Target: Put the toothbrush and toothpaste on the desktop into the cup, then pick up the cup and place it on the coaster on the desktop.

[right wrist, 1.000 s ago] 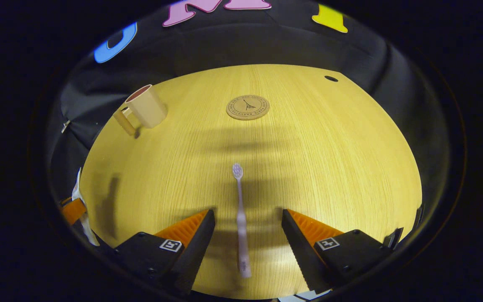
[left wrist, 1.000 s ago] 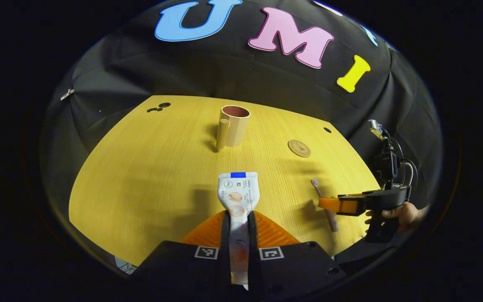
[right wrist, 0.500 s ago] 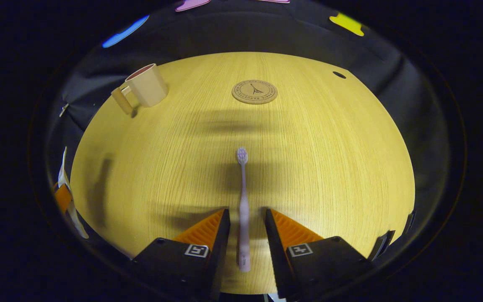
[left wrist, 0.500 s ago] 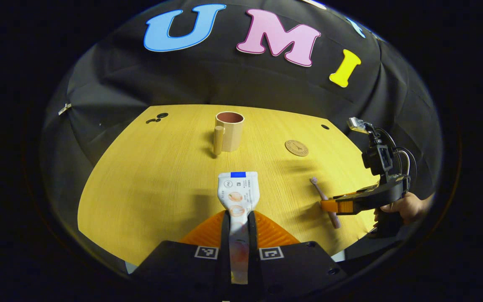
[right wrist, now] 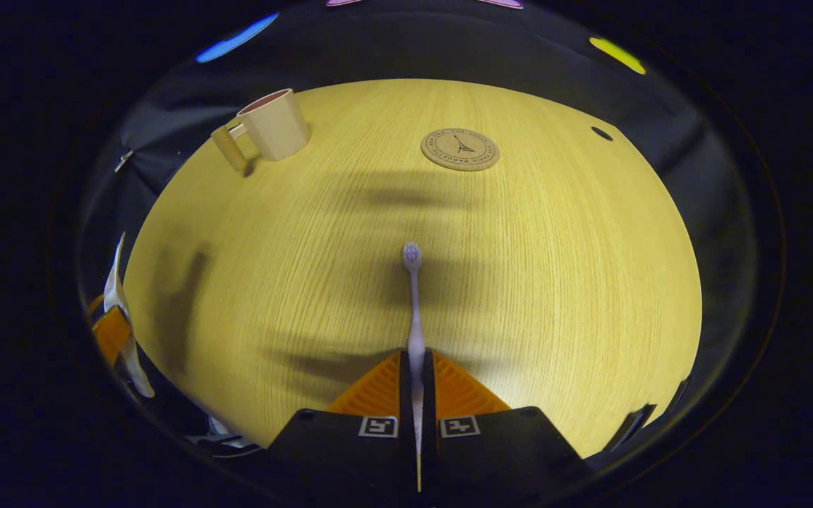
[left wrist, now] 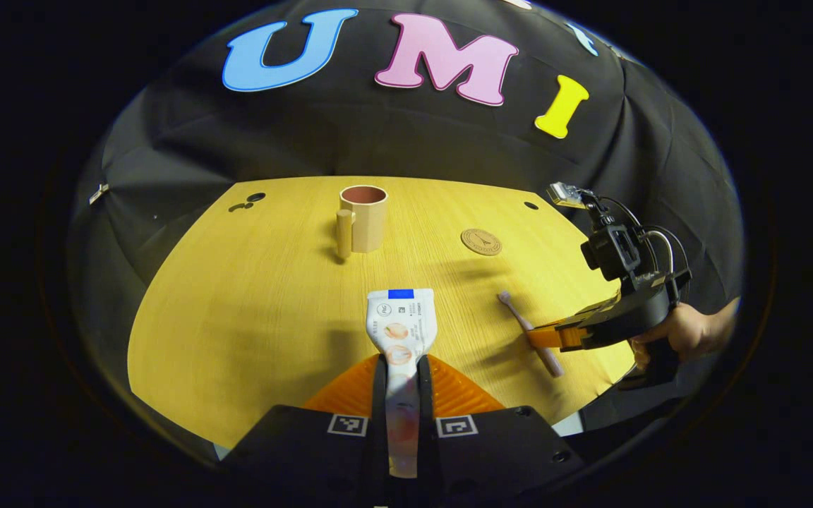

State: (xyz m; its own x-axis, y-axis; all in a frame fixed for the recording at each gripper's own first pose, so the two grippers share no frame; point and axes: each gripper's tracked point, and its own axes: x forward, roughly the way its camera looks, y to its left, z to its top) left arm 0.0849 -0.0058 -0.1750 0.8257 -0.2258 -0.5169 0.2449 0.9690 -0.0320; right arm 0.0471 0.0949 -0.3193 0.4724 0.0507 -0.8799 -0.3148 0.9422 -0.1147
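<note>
Since the toothbrush (right wrist: 414,310) is thin, light and stiff, a mid-handle pinch looks right; the right gripper (right wrist: 417,384) has both fingers clamped on its handle, long axis and bristles toward 12 o'clock, low over the desktop (right wrist: 555,282). Left gripper (left wrist: 401,381) is closed on the soft, squashy toothpaste (left wrist: 399,331), crimped end toward 12. Cup (right wrist: 272,125) stands at 11, coaster (right wrist: 460,149) at 12.

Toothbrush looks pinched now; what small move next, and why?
Probably lift the right tool straight up: both its fingers press the toothbrush, which seems to lie along the desktop. The cup stands open, far left; the left tool grips the toothpaste.
</note>
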